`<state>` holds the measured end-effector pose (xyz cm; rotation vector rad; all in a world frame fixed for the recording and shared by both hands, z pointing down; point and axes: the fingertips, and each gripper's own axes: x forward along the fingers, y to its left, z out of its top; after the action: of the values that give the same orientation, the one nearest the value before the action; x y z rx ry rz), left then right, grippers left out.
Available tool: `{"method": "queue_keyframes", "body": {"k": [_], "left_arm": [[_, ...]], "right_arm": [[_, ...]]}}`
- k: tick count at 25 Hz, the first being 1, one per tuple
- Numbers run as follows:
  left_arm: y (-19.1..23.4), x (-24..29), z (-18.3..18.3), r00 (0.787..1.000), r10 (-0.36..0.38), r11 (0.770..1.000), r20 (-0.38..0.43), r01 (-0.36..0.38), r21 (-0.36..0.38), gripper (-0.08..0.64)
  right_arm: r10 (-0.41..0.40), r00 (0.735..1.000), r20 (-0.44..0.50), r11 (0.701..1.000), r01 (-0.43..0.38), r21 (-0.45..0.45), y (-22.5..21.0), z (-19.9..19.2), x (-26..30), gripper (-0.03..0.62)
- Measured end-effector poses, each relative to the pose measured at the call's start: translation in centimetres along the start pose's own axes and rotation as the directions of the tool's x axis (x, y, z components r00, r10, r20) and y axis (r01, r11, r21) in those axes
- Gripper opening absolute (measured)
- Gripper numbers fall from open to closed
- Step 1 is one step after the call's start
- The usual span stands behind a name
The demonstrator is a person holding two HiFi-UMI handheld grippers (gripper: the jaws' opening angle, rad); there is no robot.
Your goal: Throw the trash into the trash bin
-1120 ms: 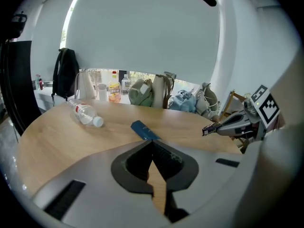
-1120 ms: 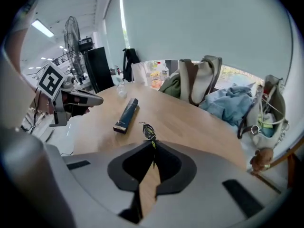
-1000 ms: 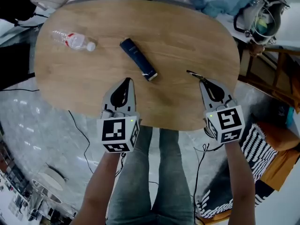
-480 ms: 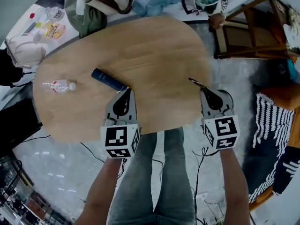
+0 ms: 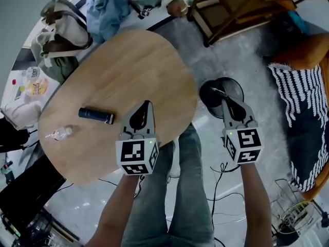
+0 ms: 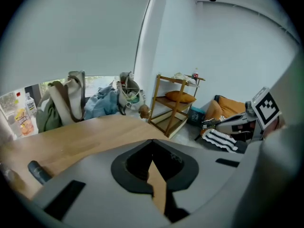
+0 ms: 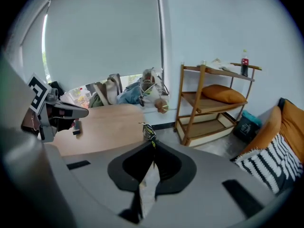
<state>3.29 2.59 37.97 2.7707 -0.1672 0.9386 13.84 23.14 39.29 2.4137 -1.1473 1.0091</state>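
Observation:
My right gripper (image 5: 224,98) is shut on a small dark scrap of wrapper (image 5: 216,90), which sticks out past the jaw tips (image 7: 148,132). It hangs over a round black trash bin (image 5: 205,94) on the floor beside the table. My left gripper (image 5: 147,107) is shut with nothing in it, above the near edge of the wooden table (image 5: 128,66). On the table's left lie a dark blue tube (image 5: 96,115) and a clear plastic bottle (image 5: 59,134). The left gripper (image 7: 52,110) shows in the right gripper view, and the right gripper (image 6: 237,122) in the left gripper view.
Bags and clothes (image 5: 103,9) crowd the table's far side. A wooden shelf rack (image 7: 213,103) with an orange cushion stands by the wall. A striped textile (image 5: 298,102) lies at the right. Cables (image 5: 226,189) trail on the floor near the person's legs (image 5: 175,189).
Both grippers have swung to the right. The right gripper, wrapper in its jaws, left the table edge and now hangs over the black bin. The left gripper stays over the table's near edge.

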Motion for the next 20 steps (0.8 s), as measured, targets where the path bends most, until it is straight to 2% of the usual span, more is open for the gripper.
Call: {"method": "queue_keyframes", "body": {"k": [4,8,16,20], "left_arm": [[-4.5,2.0,0.5,0.996,-0.087,0.994,-0.025,0.088,0.059,0.017],[-7.9,4.1,-0.3,0.990,-0.129,0.986,-0.063,0.135,0.096,0.017],[-10.9,8.6,-3.2,0.983,-0.123,0.985,-0.133,0.138,0.108,0.017],[-11.9,9.9,-3.9,0.981,-0.114,0.984,-0.155,0.134,0.120,0.017]], "right_arm": [[-0.093,0.996,-0.004,0.990,0.093,0.102,-4.1,-3.2,-2.3,0.015],[-0.141,0.989,-0.034,0.974,0.145,0.173,-7.0,-7.1,-2.9,0.015],[-0.168,0.979,-0.118,0.937,0.196,0.289,-10.5,-15.0,0.1,0.015],[-0.168,0.975,-0.147,0.921,0.208,0.330,-11.7,-17.4,1.0,0.017]]}}
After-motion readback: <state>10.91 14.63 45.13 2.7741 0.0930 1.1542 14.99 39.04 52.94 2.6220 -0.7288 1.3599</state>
